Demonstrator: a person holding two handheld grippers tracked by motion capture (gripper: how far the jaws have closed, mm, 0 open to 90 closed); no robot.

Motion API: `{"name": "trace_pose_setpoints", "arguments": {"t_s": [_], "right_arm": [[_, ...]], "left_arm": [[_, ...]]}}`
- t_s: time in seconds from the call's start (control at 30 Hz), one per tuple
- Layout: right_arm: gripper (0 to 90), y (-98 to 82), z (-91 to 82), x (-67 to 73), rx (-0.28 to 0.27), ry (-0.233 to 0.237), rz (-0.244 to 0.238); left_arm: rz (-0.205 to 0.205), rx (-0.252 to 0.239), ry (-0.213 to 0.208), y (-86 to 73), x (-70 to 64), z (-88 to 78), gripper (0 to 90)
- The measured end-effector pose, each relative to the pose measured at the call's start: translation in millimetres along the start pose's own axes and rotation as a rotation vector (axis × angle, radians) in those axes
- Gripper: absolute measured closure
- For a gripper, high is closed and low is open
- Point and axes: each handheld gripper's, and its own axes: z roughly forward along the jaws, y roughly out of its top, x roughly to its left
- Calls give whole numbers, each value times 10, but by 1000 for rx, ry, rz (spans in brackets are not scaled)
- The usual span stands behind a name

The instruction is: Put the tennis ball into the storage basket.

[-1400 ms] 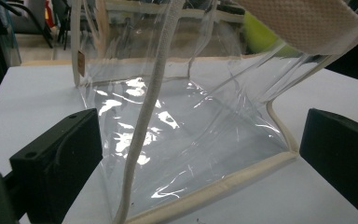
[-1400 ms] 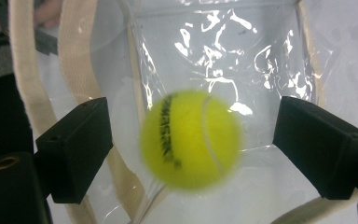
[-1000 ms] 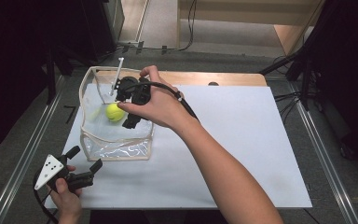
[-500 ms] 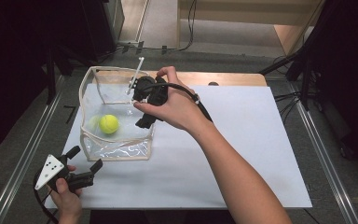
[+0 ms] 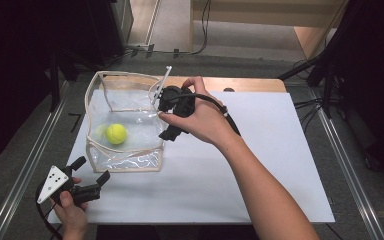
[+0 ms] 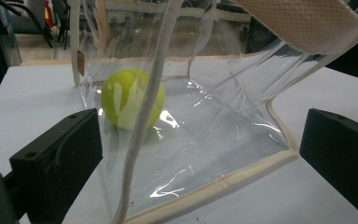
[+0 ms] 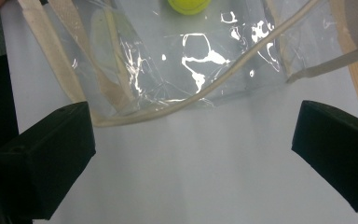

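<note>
High view | tennis ball [image 5: 116, 133] in clear bag [image 5: 130, 162] | right gripper [image 5: 172, 117] just beside, empty

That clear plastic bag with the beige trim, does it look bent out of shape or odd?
Somewhat: the clear plastic bag with beige trim sags, its near wall creased and bowed. The yellow-green tennis ball lies inside. Nothing looks spilled or torn.

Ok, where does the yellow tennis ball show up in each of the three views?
High view: tennis ball lies inside the clear bag, left of centre.
Left gripper view: ball sits upper left, seen through the bag's clear wall, behind a strap.
Right gripper view: ball is cut off by the top edge, near the middle.
Shared landmark: the bag's beige trim.
</note>
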Motion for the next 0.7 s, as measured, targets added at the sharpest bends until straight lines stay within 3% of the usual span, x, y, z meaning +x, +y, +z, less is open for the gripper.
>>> {"name": "trace_pose_setpoints", "arguments": {"t_s": [0.7], "right_arm": [[0, -332, 179, -20, 10, 16, 43]], "left_arm": [[6, 4, -2, 1, 0, 2, 0]]}}
